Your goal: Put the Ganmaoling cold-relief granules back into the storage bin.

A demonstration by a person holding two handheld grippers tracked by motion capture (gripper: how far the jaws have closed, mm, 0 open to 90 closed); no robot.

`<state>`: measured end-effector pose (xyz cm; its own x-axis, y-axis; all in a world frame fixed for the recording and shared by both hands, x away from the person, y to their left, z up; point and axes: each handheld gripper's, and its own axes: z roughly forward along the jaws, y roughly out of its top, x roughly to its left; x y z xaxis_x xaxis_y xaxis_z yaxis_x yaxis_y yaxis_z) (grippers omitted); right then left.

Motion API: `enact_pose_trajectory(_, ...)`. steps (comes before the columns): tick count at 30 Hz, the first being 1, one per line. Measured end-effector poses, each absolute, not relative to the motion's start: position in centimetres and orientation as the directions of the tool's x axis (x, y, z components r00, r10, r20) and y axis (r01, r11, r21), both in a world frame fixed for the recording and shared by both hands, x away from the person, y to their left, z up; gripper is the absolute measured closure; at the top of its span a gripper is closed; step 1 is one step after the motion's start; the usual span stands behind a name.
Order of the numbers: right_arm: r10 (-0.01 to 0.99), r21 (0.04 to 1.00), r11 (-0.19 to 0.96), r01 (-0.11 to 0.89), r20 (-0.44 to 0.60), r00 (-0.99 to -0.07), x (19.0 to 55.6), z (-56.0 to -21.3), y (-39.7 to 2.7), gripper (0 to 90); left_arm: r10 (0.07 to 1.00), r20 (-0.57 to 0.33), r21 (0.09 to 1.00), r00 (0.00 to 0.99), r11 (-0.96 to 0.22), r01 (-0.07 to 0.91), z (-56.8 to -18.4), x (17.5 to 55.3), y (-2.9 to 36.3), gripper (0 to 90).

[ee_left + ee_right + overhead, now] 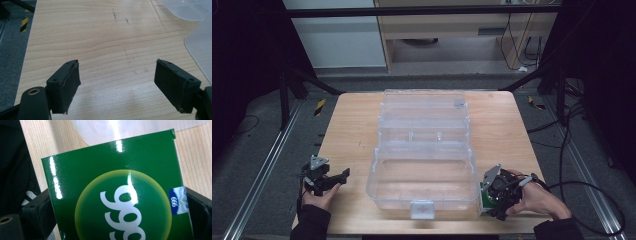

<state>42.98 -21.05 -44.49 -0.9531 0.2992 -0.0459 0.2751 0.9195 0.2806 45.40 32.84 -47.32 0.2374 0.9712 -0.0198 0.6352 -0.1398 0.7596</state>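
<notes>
Holding a green box [115, 195] in our right gripper [498, 196] by the table's near right corner, left gripper [331, 181] wide open and empty, we judge the clear case [424, 150] still unfilled.

Both forearms wear dark sleeves, the left sleeve [309, 222] and the right sleeve [557, 230] reaching to the wrists. Each hand carries a black tool. The left tool [343, 176] has a grey three-cornered plate [317, 161] on top; in its own view [117, 82] the two jaws are flat black blocks faced with dark textured pads [71, 87], with small screw holes and a brass-ringed hole at lower left. The right tool [492, 200] bears a similar grey plate [491, 174], and a black cable [592, 187] loops from it.
</notes>
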Motion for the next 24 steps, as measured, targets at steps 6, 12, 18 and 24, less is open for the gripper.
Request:
enact_pose_trajectory(6, 0.300, 0.269, 0.922, 0.279, -0.039, -0.953, 42.9, -44.4, -21.1, 10.2, 0.971, -0.020, 0.760, 0.238, -0.139, 0.635, -47.3, 45.4, 32.8, 19.9)
enact_pose_trajectory(12, 0.319, 0.277, 0.912, 0.301, -0.019, -0.948, 42.9, -44.2, -21.5, 14.7, 0.971, -0.020, 0.759, 0.238, -0.140, 0.635, -47.3, 45.4, 32.8, 19.9)
enact_pose_trajectory(18, 0.334, 0.282, 0.906, 0.316, -0.018, -0.942, 42.8, -44.0, -21.7, 15.7, 0.971, -0.021, 0.759, 0.239, -0.140, 0.636, -47.3, 45.4, 32.8, 20.0)
enact_pose_trajectory(24, 0.344, 0.305, 0.898, 0.319, -0.031, -0.938, 42.6, -43.6, -22.1, 16.0, 0.971, -0.021, 0.759, 0.239, -0.140, 0.636, -47.3, 45.4, 32.8, 20.1)
